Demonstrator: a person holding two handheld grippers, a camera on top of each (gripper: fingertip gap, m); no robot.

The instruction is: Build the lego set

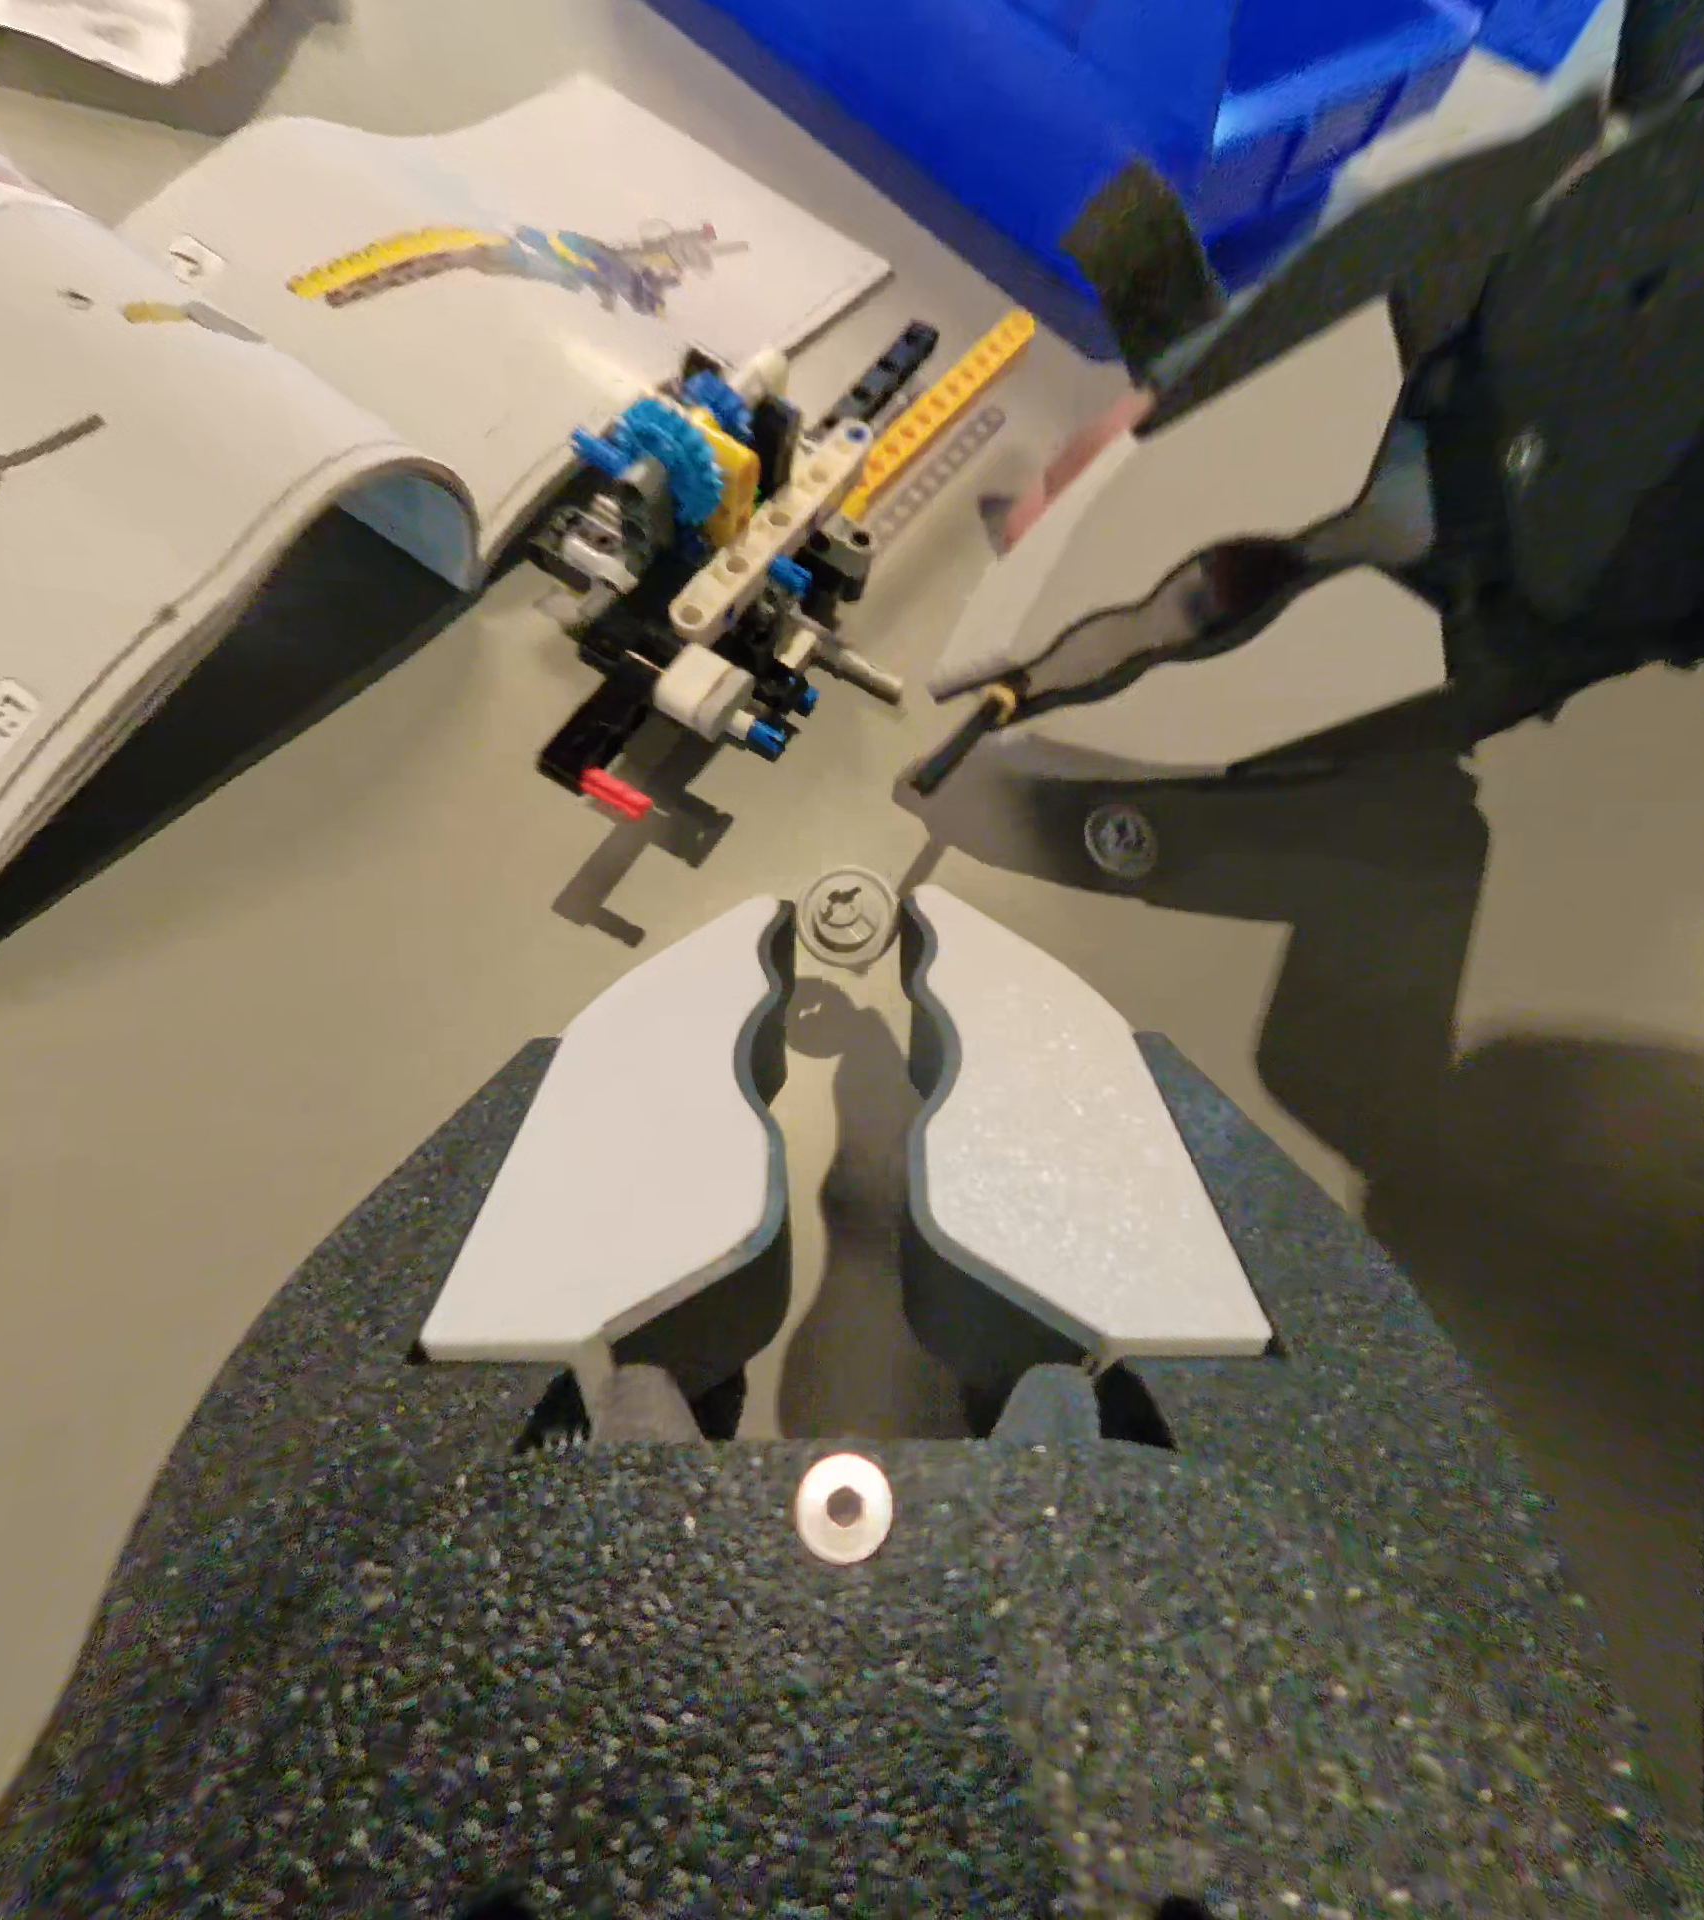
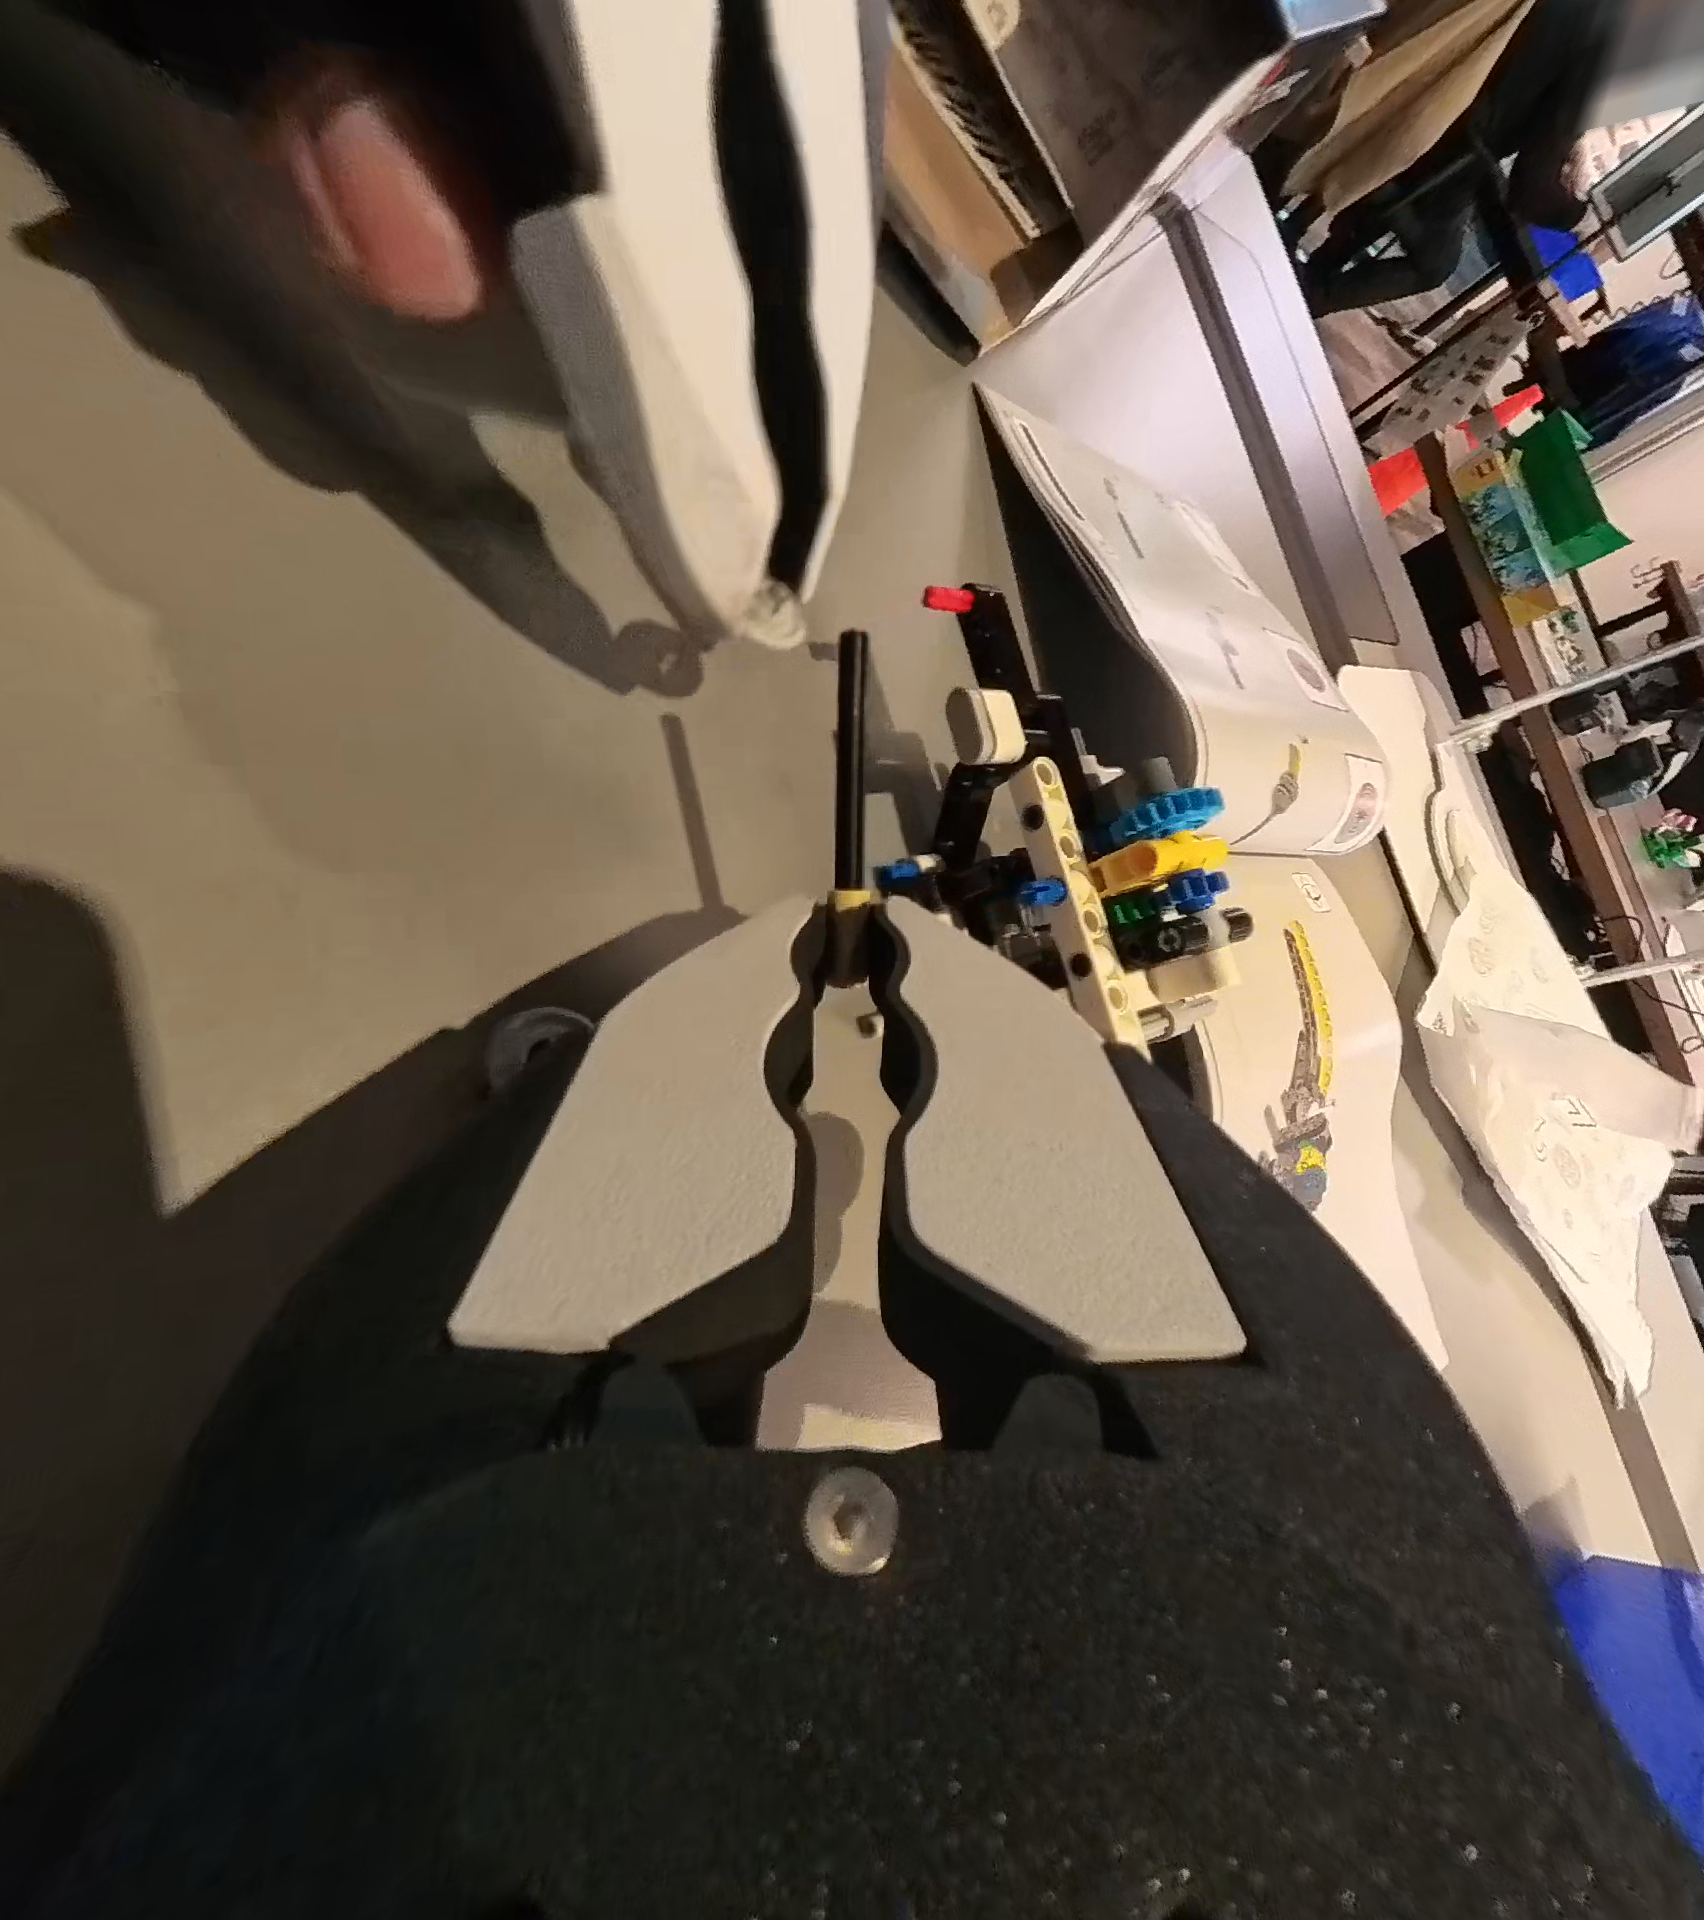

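Note:
The part-built lego model [image 1: 713, 582], with black and white beams and blue gears, lies on the grey table and also shows in the right wrist view [image 2: 1087, 862]. My left gripper [image 1: 845, 916] is shut on a small grey round piece [image 1: 845, 923], held just above the table in front of the model. My right gripper [image 2: 850, 927] is shut on a black axle [image 2: 850, 748] with a tan bush at its base. The axle points toward the left gripper's tip [image 2: 775, 618]. In the left wrist view the right gripper [image 1: 973, 701] comes in from the right, close to the model.
An open instruction booklet [image 1: 204, 436] lies left of and behind the model. A blue bin [image 1: 1035, 125] stands at the back. A second grey round piece [image 1: 1121, 840] lies on the table under the right gripper. Crumpled paper [image 2: 1554, 1091] lies beyond the booklet. The left gripper's tips are roughly 5 centimetres from the right gripper's.

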